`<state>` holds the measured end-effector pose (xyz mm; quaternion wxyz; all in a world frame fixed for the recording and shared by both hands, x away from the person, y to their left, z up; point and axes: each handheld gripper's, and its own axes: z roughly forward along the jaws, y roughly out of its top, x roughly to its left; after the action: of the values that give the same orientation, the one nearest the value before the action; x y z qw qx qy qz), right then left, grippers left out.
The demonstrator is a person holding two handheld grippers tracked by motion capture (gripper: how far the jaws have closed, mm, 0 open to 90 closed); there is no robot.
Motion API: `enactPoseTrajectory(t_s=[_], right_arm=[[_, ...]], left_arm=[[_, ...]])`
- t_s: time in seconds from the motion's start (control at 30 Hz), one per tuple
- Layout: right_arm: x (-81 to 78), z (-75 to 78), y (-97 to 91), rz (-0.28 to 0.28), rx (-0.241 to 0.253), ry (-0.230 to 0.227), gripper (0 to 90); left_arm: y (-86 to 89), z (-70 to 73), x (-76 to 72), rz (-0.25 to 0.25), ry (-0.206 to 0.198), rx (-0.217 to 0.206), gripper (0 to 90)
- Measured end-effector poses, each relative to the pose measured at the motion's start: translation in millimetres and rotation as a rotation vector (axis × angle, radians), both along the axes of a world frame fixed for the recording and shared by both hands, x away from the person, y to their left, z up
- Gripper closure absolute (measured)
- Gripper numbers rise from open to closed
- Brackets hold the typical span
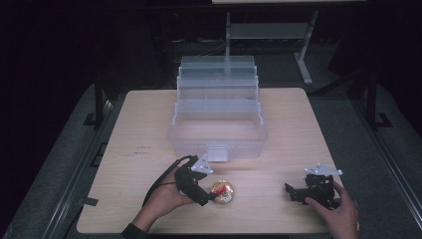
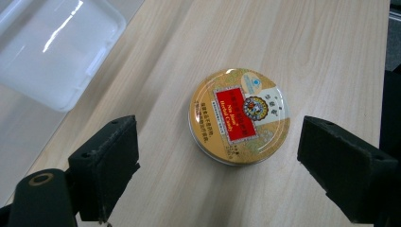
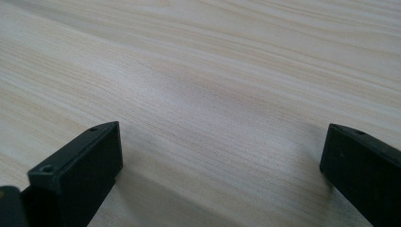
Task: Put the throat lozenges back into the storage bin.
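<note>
A round gold tin [image 1: 222,192] [image 2: 239,115] with a red label lies flat on the wooden table near its front edge. My left gripper [image 1: 208,195] [image 2: 217,165] hovers over the tin, open, one jaw on each side and neither touching it. My right gripper [image 1: 293,193] [image 3: 222,161] rests low over bare wood at the front right, open, nothing between its jaws. A hand holds each gripper.
A clear plastic tiered box [image 1: 217,117] [image 2: 52,52] stands open in the middle of the table [image 1: 298,129], behind the tin. Dark floor and a metal stand [image 1: 303,55] lie beyond the table's far edge.
</note>
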<state>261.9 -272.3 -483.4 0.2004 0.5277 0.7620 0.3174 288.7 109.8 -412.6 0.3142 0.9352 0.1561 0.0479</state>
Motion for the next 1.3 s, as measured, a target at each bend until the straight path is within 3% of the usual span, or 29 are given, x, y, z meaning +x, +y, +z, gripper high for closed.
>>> enactPoseTrajectory(t_s=[0.57, 1.3], right_arm=[[0.0, 0.0, 0.0, 0.0, 0.0, 0.0, 0.0], [0.0, 0.0, 0.0, 0.0, 0.0, 0.0, 0.0]], left_arm=[[-25.0, -2.6, 1.9, -0.044, 0.0, 0.014, 12.3], [-48.4, -21.0, 3.9, -0.105, 0.034, 0.102, 12.5]])
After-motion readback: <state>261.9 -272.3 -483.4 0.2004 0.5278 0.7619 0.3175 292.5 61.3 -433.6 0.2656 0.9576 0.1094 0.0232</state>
